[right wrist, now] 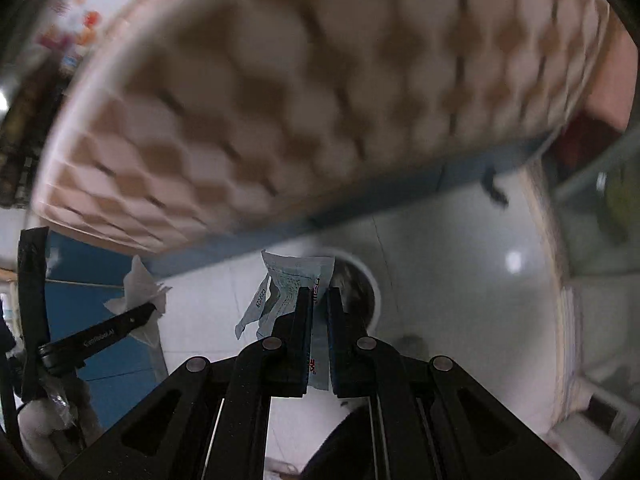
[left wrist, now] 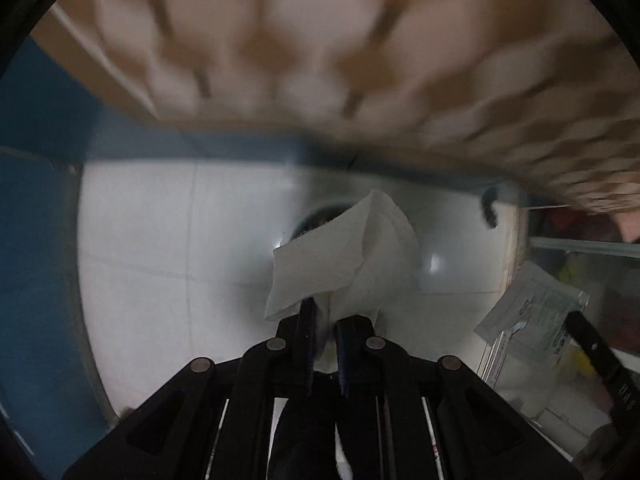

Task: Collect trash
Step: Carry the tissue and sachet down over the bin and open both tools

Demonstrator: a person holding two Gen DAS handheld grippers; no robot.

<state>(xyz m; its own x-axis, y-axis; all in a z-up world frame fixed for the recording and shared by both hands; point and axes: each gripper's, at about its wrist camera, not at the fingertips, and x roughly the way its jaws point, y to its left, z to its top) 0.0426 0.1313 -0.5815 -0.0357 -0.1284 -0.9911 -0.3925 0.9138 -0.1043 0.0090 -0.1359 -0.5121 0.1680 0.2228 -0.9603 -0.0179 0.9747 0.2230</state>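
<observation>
Two black two-finger grippers point down over a pale tiled floor (left wrist: 152, 264). The left gripper (left wrist: 323, 320) is clamped on a crumpled white paper tissue (left wrist: 344, 252); the right gripper (right wrist: 319, 300) pinches a creased printed plastic wrapper (right wrist: 288, 284). Both pieces of trash hang above a round dark opening (right wrist: 356, 284), mostly hidden behind them. A blurred tan-and-white checkered surface (right wrist: 312, 92) fills the top, hard to identify.

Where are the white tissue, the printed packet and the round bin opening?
white tissue (left wrist: 344, 256), left wrist view, on its folded middle.
printed packet (right wrist: 286, 286), right wrist view, on its printed face.
round bin opening (right wrist: 354, 292), right wrist view, on its dark inside.
</observation>
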